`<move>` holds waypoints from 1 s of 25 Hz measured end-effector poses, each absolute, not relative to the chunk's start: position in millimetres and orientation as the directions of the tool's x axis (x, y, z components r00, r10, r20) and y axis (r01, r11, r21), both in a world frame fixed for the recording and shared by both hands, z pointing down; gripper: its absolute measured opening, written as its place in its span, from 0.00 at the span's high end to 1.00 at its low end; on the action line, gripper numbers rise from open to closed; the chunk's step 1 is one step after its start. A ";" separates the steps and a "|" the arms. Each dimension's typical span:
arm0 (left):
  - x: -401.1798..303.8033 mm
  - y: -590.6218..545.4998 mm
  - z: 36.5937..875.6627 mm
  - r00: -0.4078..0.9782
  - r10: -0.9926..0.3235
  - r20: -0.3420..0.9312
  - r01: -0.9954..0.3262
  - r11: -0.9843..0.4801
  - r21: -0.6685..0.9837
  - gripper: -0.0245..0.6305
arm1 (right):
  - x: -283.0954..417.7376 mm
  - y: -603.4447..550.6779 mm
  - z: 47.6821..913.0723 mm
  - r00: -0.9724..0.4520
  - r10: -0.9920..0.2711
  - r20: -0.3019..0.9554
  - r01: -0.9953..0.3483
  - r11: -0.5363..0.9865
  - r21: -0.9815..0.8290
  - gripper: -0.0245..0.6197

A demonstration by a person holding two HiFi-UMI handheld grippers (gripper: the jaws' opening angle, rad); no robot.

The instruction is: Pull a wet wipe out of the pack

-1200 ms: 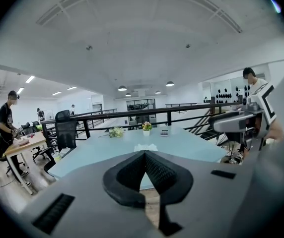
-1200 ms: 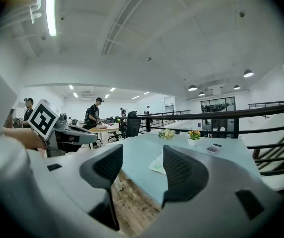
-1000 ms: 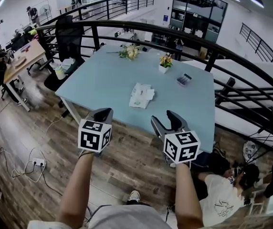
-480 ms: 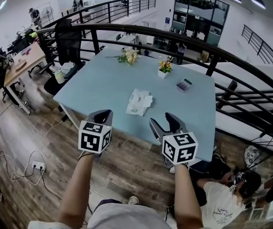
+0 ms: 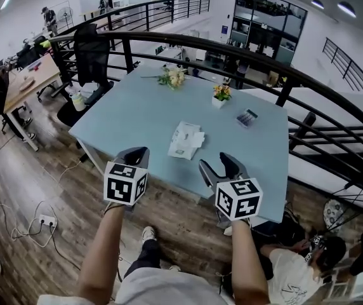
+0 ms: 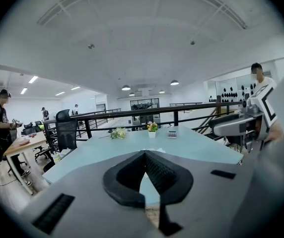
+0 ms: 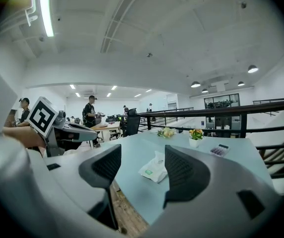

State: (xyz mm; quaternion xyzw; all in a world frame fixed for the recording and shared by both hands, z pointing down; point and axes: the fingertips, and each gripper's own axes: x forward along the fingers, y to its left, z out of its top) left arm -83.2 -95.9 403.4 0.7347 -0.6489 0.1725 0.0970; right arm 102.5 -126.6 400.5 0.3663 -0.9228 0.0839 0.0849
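Left gripper (image 6: 144, 155) pinched shut on nothing, right gripper (image 7: 142, 163) spread and empty, wipe pack (image 7: 154, 171) well beyond our fingertips (image 7: 182, 171): we judge that pulling without pinning the light pack would drag it along.

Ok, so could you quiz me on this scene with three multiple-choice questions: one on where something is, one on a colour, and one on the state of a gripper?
1. Where does the wet wipe pack lie?
A) on the floor
B) on the table
C) between a gripper's jaws

2. What colour is the table top?
A) red
B) black
C) light blue

3. How do the right gripper's jaws stand?
A) apart, holding nothing
B) shut on the pack
C) shut on a flower pot

Answers:
1. B: the pack lies flat mid-table, beyond both grippers.
2. C: the top looks pale blue in every view.
3. A: its own view shows a wide gap with nothing gripped.
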 end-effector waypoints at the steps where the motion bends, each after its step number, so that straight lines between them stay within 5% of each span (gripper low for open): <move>1: -84.4 -98.8 405.1 0.101 -0.920 0.378 -0.987 -0.141 -0.080 0.97 | 100.8 -129.3 402.0 -0.716 -0.663 0.218 -0.691 0.717 -0.092 0.56; 25: -136.2 -230.0 417.6 0.191 -0.893 0.407 -0.969 -0.239 -0.070 0.97 | 47.3 -245.8 412.7 -0.647 -0.720 0.252 -0.758 0.643 -0.110 0.56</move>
